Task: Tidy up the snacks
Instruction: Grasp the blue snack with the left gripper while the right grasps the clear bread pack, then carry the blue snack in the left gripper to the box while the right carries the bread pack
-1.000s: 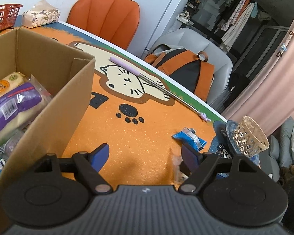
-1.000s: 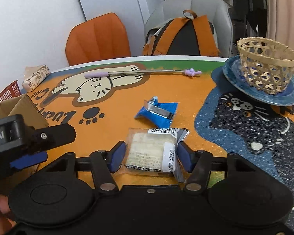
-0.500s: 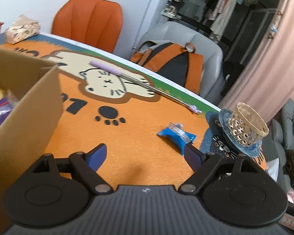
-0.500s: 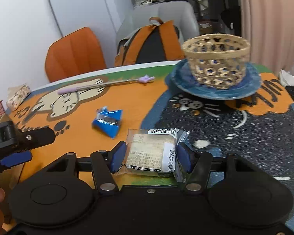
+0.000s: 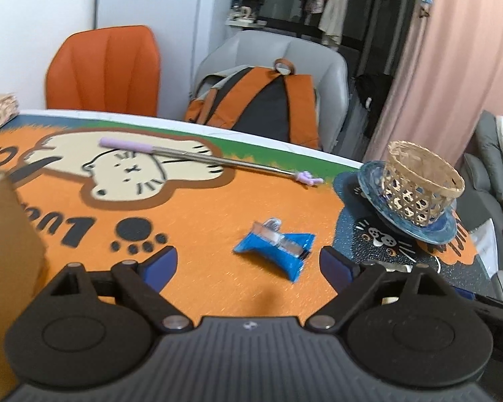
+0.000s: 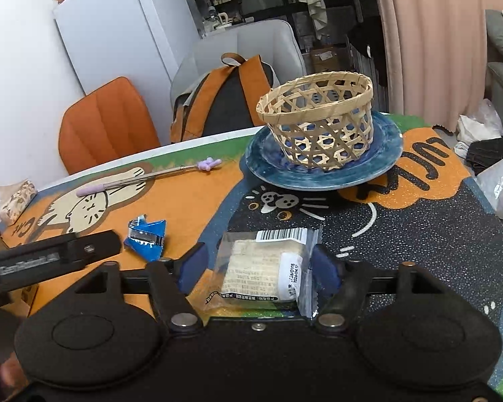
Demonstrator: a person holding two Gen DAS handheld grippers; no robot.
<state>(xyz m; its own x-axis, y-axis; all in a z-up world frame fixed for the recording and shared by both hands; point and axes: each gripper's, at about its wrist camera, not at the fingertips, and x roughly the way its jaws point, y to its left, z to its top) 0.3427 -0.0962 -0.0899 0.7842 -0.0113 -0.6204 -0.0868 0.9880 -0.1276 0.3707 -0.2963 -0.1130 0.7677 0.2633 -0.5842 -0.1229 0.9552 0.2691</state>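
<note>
Orange and dark cartoon-cat matting covers the table [image 5: 201,234], with two chairs, a backpack and a pink curtain behind its far edge.

Nearest the right camera, the right tool [image 6: 256,264] has its jaws opening. A clear-wrapped pale snack [image 6: 268,264] lies between its blue pads. The left pad stands clear of the wrapper; the right pad is just at the wrapper's crimped edge, and I cannot tell whether it touches. The snack rests on the mat where the orange part meets the dark part.

The left tool [image 5: 248,263] also has its jaws opening, and they stand wide with nothing gripped. A small blue snack packet [image 5: 275,251] lies on the orange mat just beyond the fingertips, closer to the right pad than to the left, touching neither. In the right view this same packet [image 6: 146,236] lies left of the clear-wrapped snack, with the left tool's black body [image 6: 50,258] just beside it.

Further out, a woven basket [image 6: 315,120] stands upright on a blue plate [image 6: 379,164] toward the table's far right edge. A long metal stick with a lilac handle [image 5: 191,157] lies along the far edge. A cardboard box [image 5: 6,251] corner shows at the left edge, and a patterned pouch [image 6: 16,202] sits near the far left corner.
</note>
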